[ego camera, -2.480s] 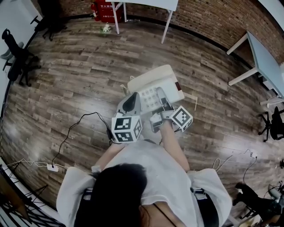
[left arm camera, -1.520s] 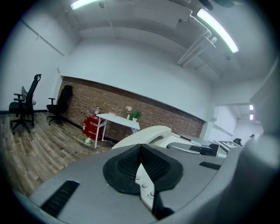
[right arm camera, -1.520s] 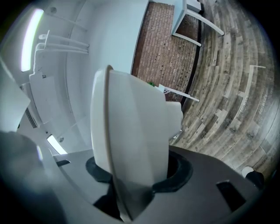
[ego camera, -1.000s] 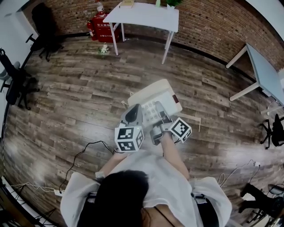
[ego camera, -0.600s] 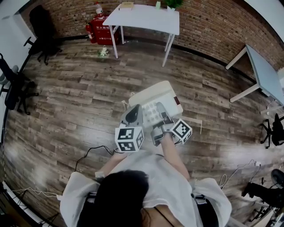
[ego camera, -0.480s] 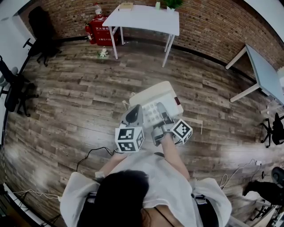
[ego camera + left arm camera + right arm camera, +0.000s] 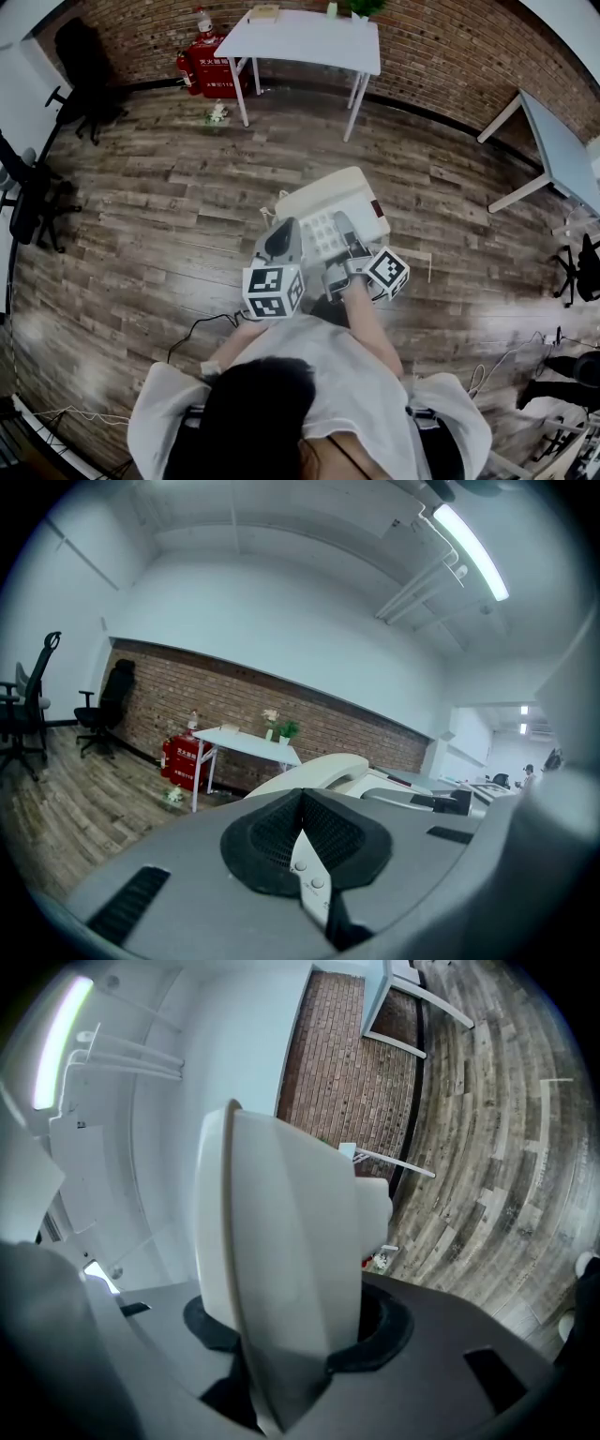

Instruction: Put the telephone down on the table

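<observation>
One telephone (image 7: 333, 211) is up in the air over the wood floor (image 7: 141, 187), well apart from the white desk (image 7: 309, 33). Your left hand-held gripper (image 7: 280, 230) is clenched on its thin near edge, and your right hand-held gripper (image 7: 344, 230) clamps the body. Since 2.5 s ago the desk has slid fully into the head view, so you're walking closer. Likely mid-carry, set-down not yet started.

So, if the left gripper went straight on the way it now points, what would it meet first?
Most likely the telephone itself: its pale body sits just beyond the left gripper, whose jaws are together. Farther along stands the white table, though depth is unclear.
</observation>
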Motion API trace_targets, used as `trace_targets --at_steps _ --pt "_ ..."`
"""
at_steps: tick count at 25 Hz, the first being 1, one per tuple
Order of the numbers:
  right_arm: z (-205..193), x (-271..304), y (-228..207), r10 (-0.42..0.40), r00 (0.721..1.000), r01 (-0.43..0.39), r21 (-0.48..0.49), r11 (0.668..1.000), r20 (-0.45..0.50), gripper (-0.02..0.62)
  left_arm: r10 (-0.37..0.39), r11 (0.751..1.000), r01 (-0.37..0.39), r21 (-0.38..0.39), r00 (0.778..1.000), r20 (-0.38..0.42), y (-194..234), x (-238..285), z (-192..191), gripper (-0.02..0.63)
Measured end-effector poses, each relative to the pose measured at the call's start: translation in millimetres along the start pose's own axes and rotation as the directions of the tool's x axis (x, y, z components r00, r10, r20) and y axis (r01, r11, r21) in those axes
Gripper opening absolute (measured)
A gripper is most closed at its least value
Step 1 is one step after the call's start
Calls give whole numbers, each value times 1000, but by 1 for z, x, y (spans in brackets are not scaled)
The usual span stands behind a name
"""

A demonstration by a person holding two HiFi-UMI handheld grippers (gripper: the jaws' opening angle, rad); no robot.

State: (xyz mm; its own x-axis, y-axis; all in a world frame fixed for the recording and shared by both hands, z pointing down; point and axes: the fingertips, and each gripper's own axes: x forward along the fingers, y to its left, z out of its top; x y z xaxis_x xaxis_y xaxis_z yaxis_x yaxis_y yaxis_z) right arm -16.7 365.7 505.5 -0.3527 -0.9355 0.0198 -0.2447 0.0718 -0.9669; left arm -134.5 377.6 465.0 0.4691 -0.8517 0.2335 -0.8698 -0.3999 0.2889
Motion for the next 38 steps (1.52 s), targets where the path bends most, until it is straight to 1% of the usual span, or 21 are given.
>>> trace_targets --at_steps 5,11,16,19,24,31,35,38 --pt "6 7 -5 -15 1000 15 10 1000 0 225 8 1000 -8 -7 1000 -10 3 8 -1 25" --pt "9 25 -3 3 1000 -3 0 1000 -15 225 24 999 -25 -28 1000 -13 12 19 0 25" --pt "21 46 -4 2 999 -2 10 1000 -32 225 37 998 -38 -41 999 -14 16 42 6 25" --pt "30 58 -7 2 999 -2 -3 1000 -44 225 41 998 -42 -49 999 -23 17 58 6 25" --pt "50 75 -9 24 999 -23 26 999 -44 225 41 998 -42 -51 999 -27 15 87 13 25" --pt "85 95 -22 2 999 0 36 999 -47 225 60 997 -62 -53 998 -37 11 127 20 25" --pt "103 111 -30 -1 998 3 35 999 -68 225 85 993 -89 -75 995 -55 14 152 20 25" --pt "121 123 -35 -4 997 6 31 999 -76 225 79 994 -82 -68 995 -55 7 175 24 25"
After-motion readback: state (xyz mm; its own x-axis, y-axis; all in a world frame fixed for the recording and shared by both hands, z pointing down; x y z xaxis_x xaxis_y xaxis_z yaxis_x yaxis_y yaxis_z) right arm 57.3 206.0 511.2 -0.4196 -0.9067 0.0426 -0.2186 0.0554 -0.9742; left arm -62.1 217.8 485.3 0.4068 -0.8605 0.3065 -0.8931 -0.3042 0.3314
